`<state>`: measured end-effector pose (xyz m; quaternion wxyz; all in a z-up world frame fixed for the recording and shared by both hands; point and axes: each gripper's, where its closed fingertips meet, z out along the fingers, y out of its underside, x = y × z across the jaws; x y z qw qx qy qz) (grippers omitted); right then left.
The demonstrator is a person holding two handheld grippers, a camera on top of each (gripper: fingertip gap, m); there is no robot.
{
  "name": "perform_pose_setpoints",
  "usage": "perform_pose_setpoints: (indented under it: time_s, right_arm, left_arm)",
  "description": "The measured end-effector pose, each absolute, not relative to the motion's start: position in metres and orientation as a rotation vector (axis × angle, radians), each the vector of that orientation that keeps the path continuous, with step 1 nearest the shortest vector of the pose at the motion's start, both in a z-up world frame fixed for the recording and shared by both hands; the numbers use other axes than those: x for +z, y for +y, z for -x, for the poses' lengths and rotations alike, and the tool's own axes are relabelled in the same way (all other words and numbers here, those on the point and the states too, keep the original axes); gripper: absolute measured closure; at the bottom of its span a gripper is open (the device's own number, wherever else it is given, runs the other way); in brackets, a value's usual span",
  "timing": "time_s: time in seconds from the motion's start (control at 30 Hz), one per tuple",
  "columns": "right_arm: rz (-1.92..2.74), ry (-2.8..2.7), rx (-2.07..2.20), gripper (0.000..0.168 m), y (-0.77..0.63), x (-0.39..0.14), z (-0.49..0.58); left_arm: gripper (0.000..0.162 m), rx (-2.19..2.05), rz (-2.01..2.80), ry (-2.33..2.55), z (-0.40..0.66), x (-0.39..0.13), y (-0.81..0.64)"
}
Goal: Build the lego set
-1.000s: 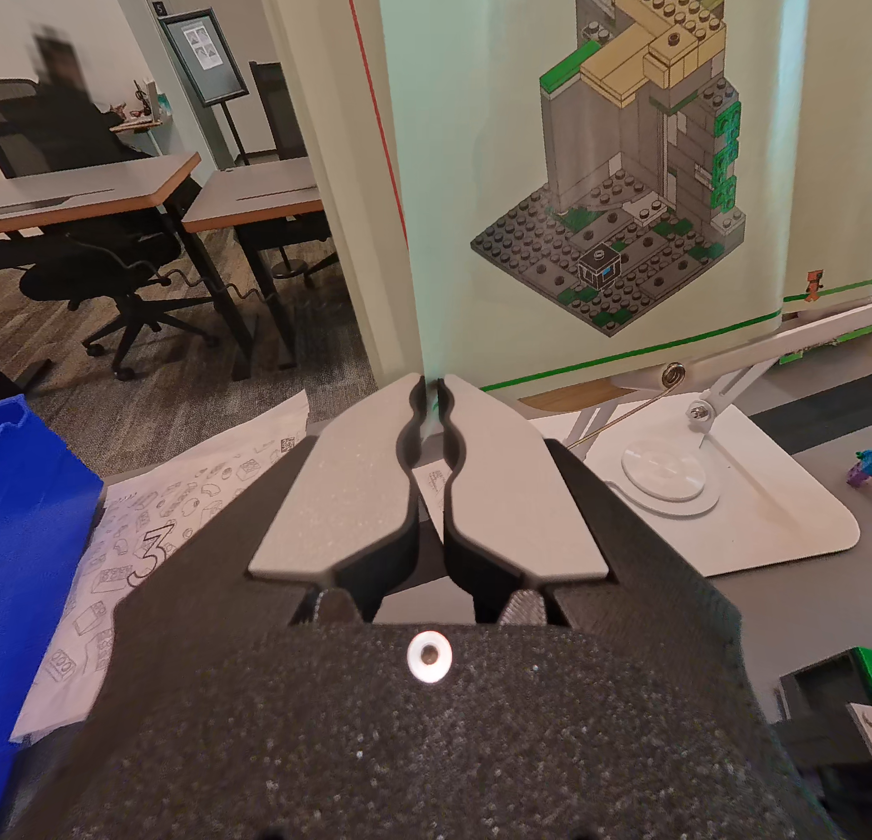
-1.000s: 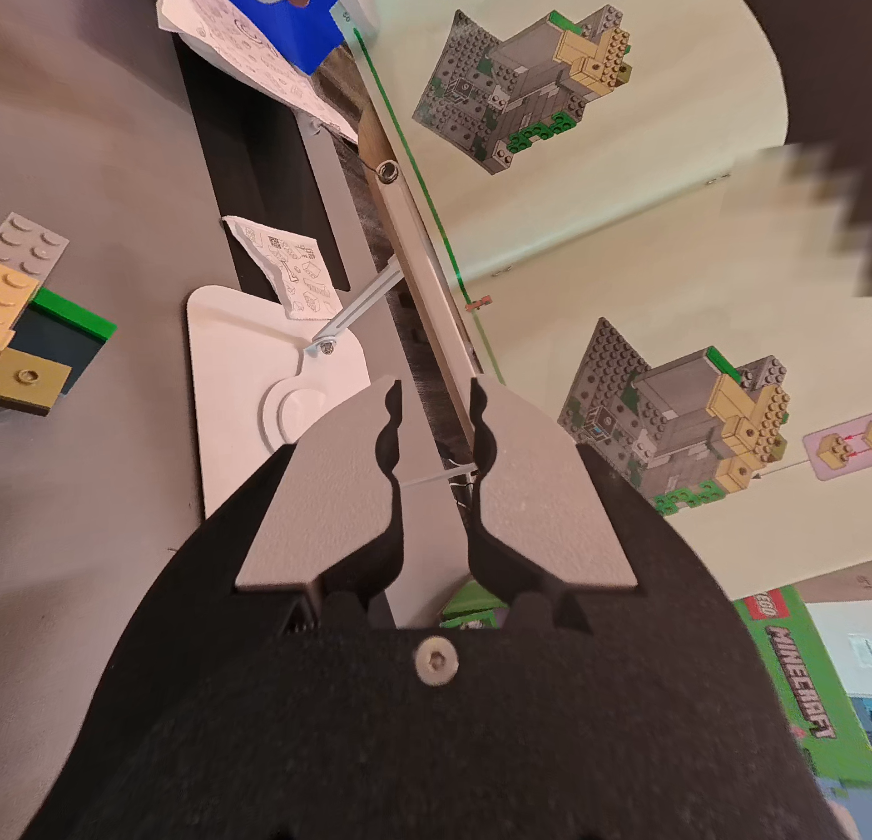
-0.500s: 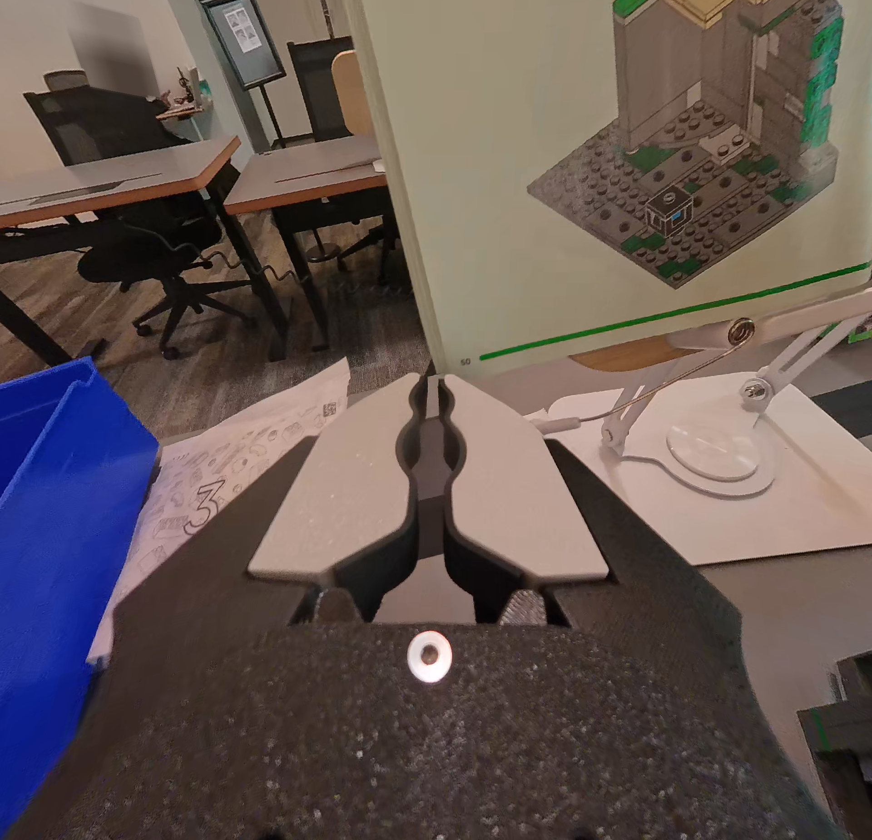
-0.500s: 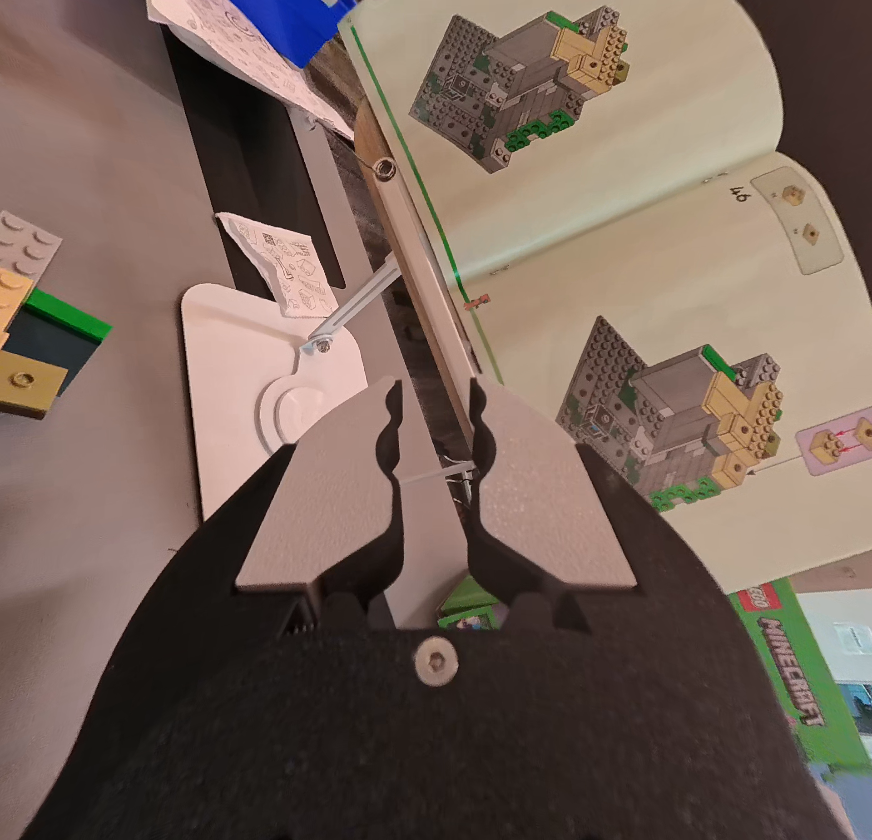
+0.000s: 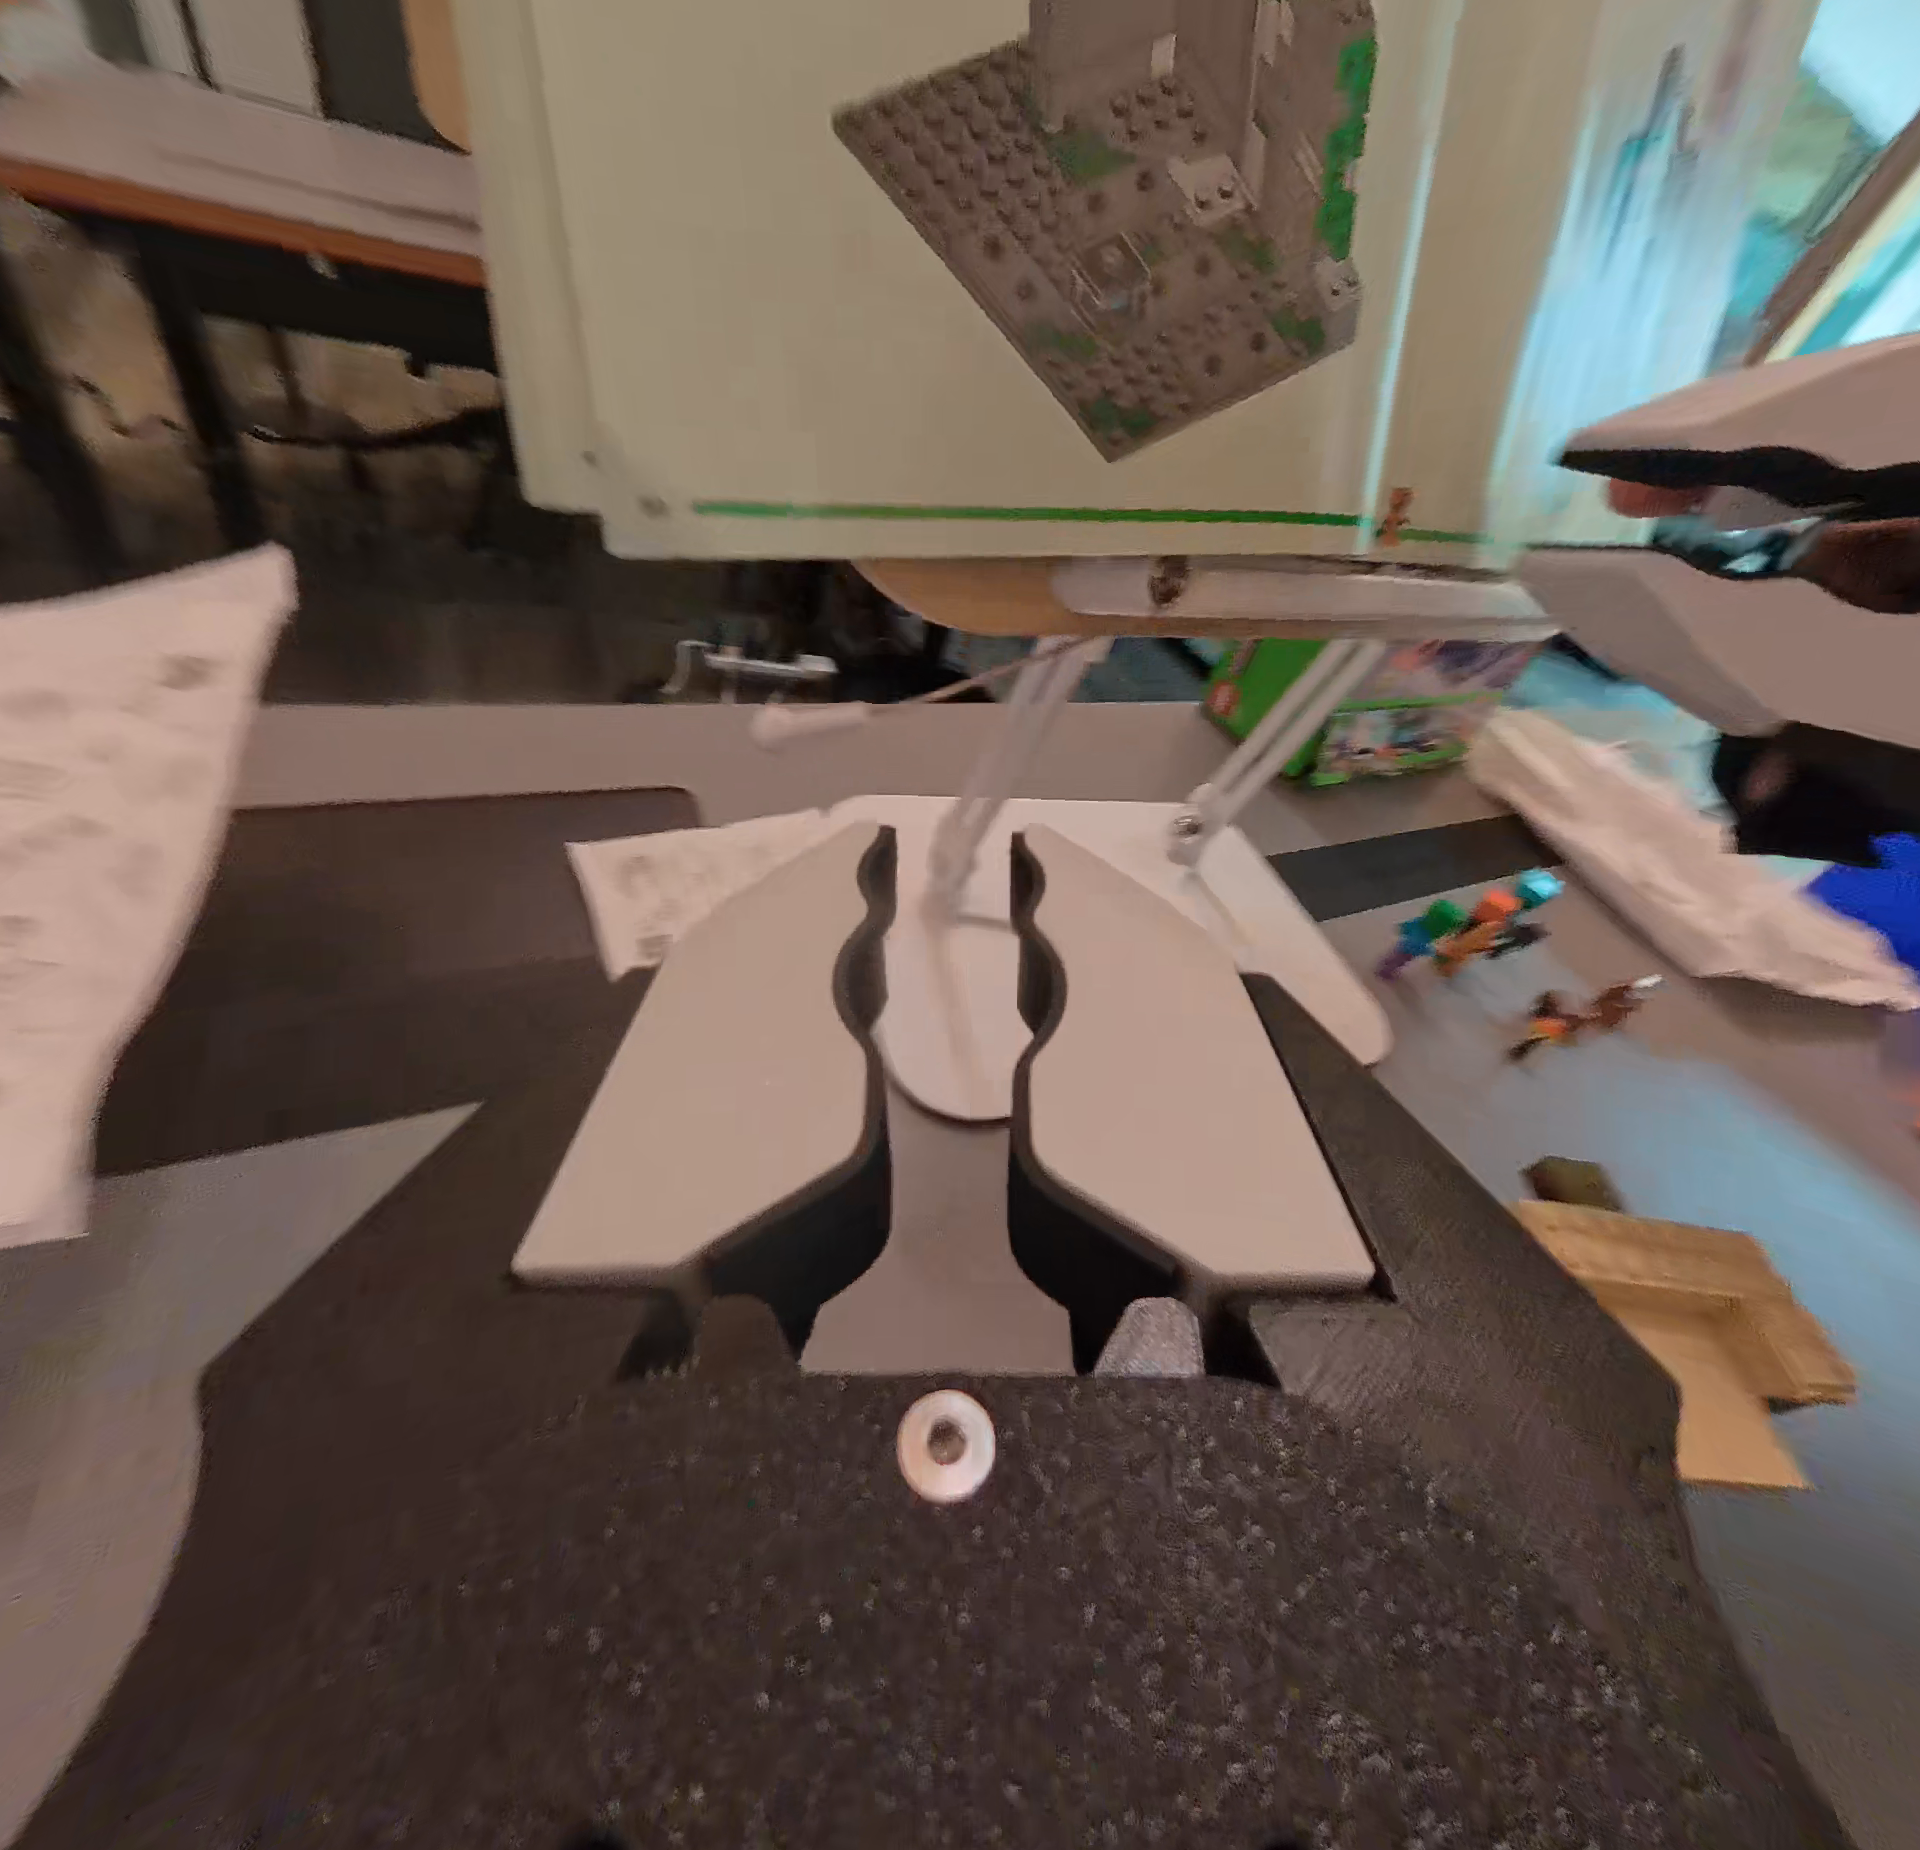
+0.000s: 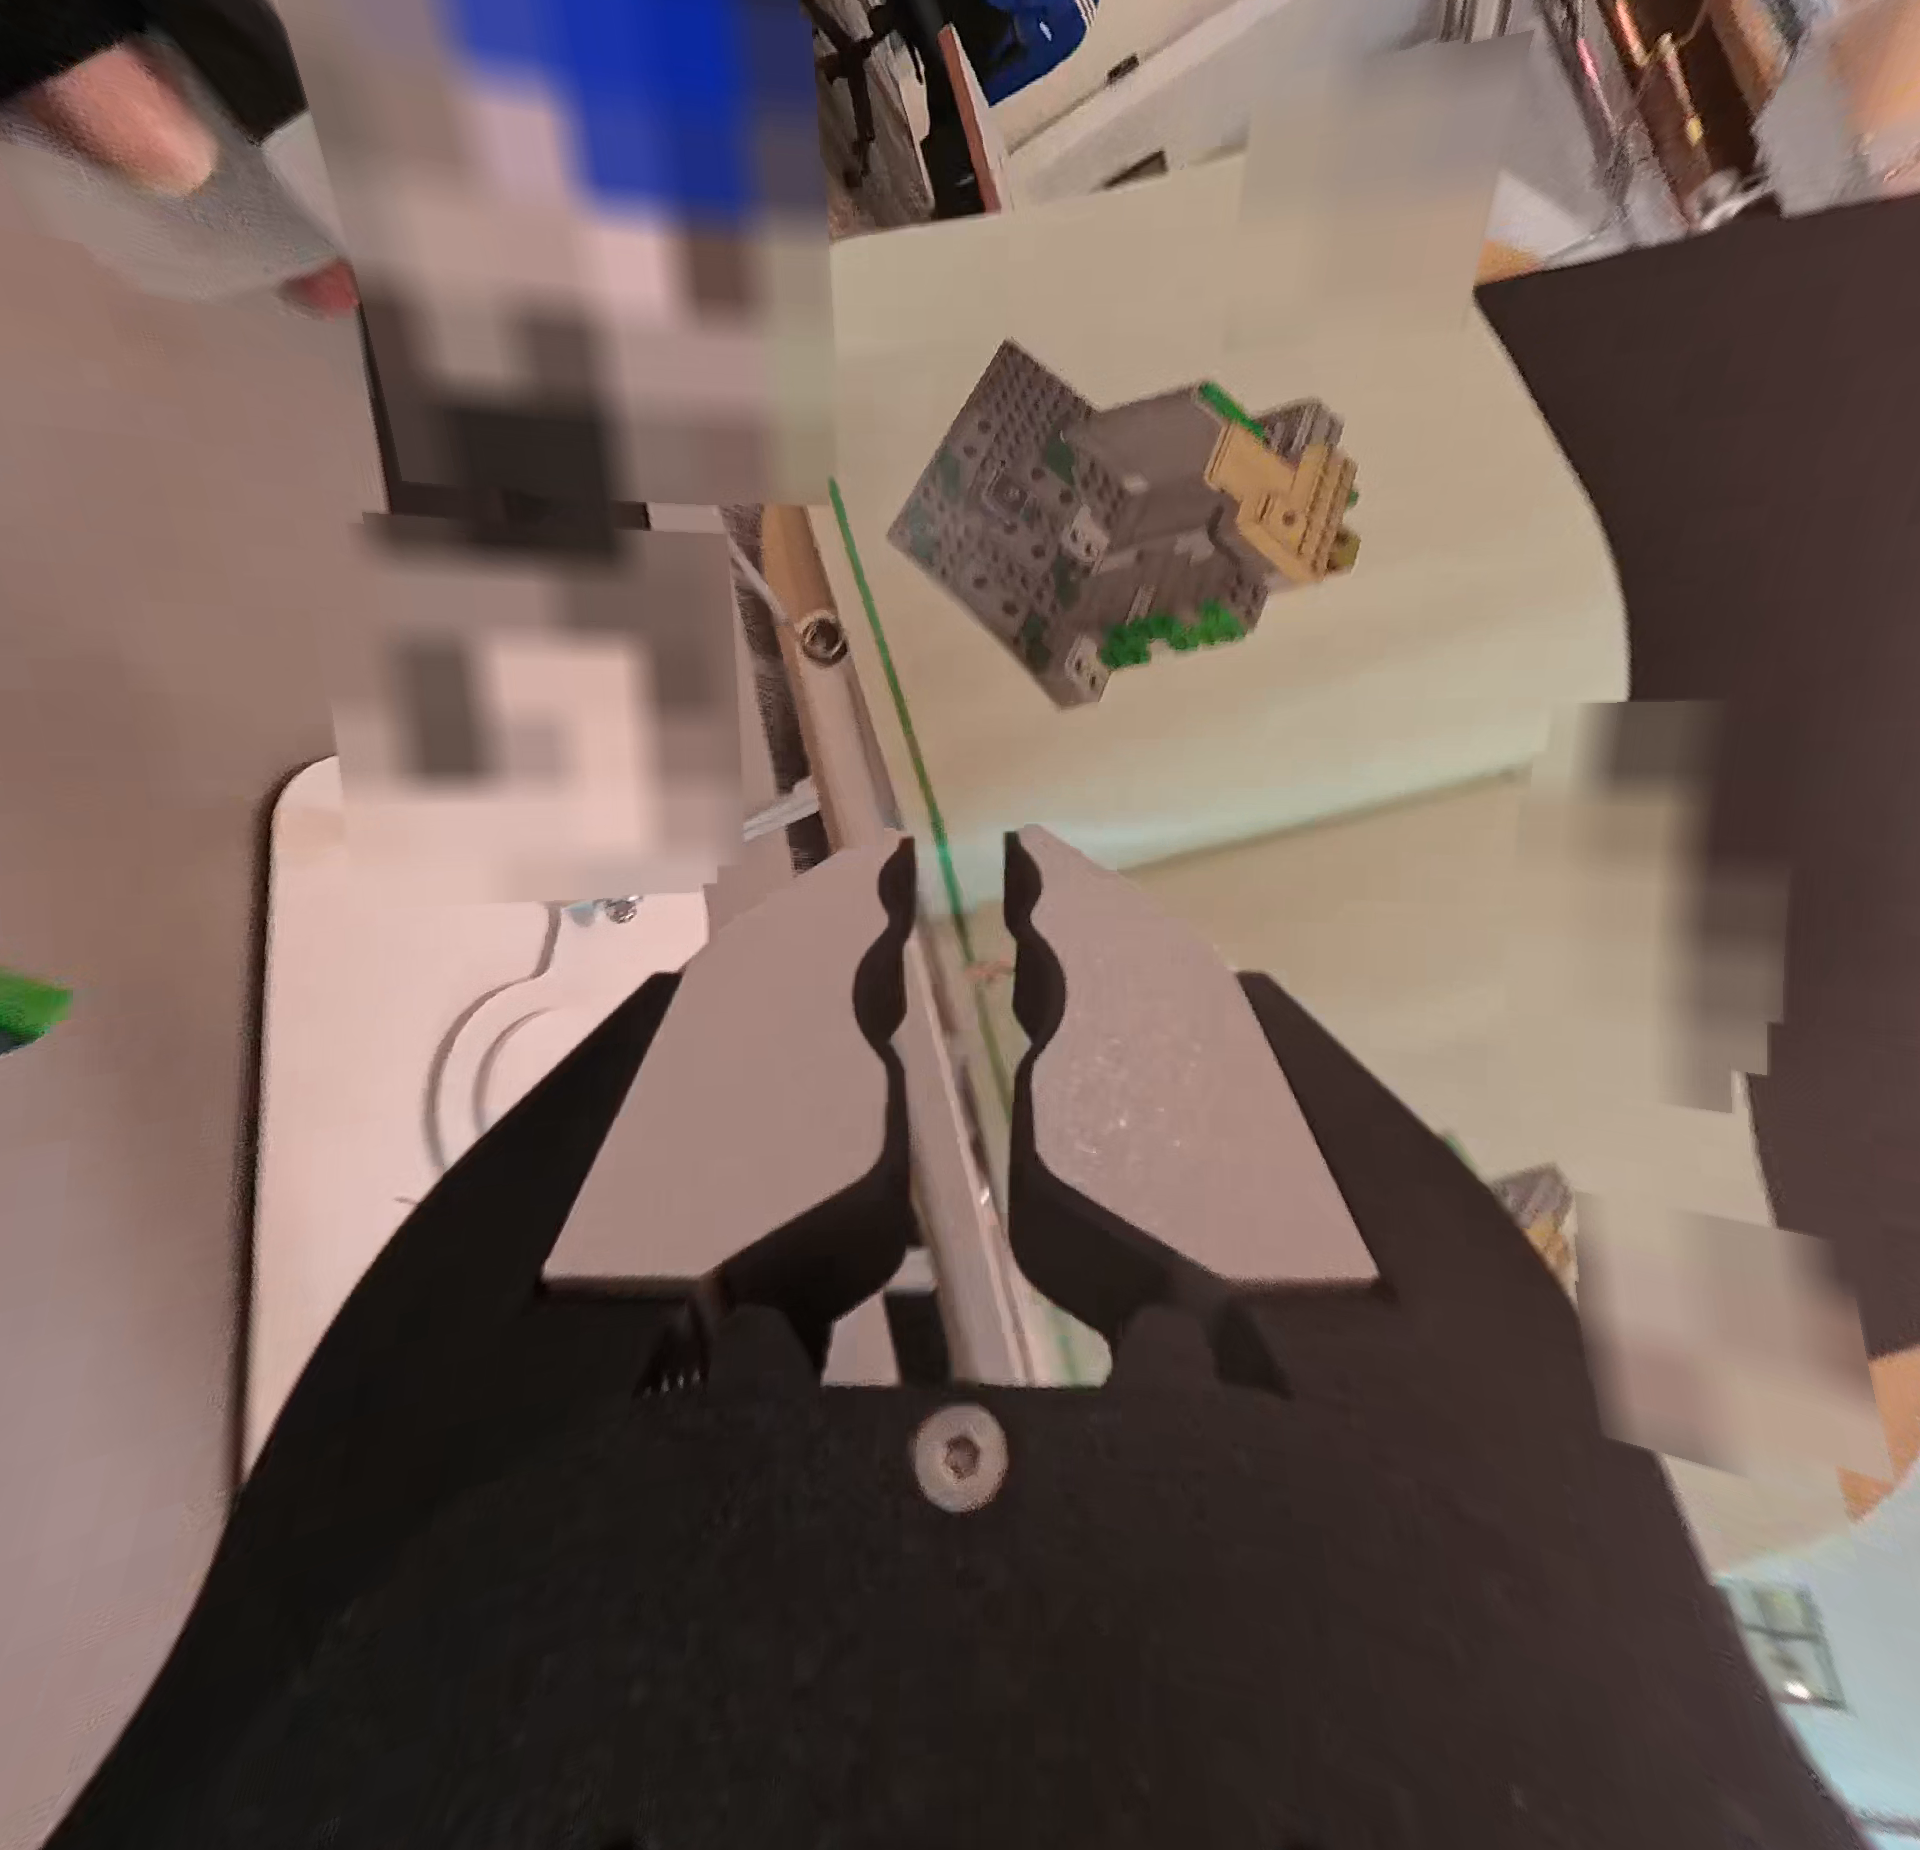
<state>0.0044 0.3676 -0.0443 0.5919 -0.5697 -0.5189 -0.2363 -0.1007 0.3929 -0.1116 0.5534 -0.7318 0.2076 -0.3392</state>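
The instruction booklet (image 5: 935, 273) stands open on a white stand (image 5: 1299, 927), showing a grey and tan model. My left gripper (image 5: 953, 839) is open and empty, low over the stand's base, short of the booklet. My right gripper (image 6: 958, 844) is open by a narrow gap; the stand's ledge (image 6: 940, 1125) and the booklet's (image 6: 1143, 761) bottom edge run between its fingers. It also shows at the right edge of the left wrist view (image 5: 1558, 501). Tan lego plates (image 5: 1662, 1312) lie on the grey table at right. The view is motion-blurred.
Small lego figures (image 5: 1465, 927) and a crumpled white bag (image 5: 1662, 886) lie right of the stand. A green lego box (image 5: 1351, 730) sits behind it. A printed paper bag (image 5: 104, 865) and a paper scrap (image 5: 665, 875) are at left. A green piece (image 6: 26, 1005) shows far left. About 15 cm separates my left fingertips from my right.
My left gripper has opened and swung right and down toward the stand's base. My right gripper has narrowed its gap and moved up along the stand's ledge to the booklet's edge.
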Motion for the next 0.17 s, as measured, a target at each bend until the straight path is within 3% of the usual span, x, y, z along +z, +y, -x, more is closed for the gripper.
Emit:
perform_pose_setpoints:
  time_s: [0.17]
  right_arm:
    - [1.459, -1.268, -0.635, 0.165, 0.409, -0.046, -0.001]
  left_arm:
    - [0.123, -1.125, 1.747, 0.307, 0.078, -0.121, 0.391]
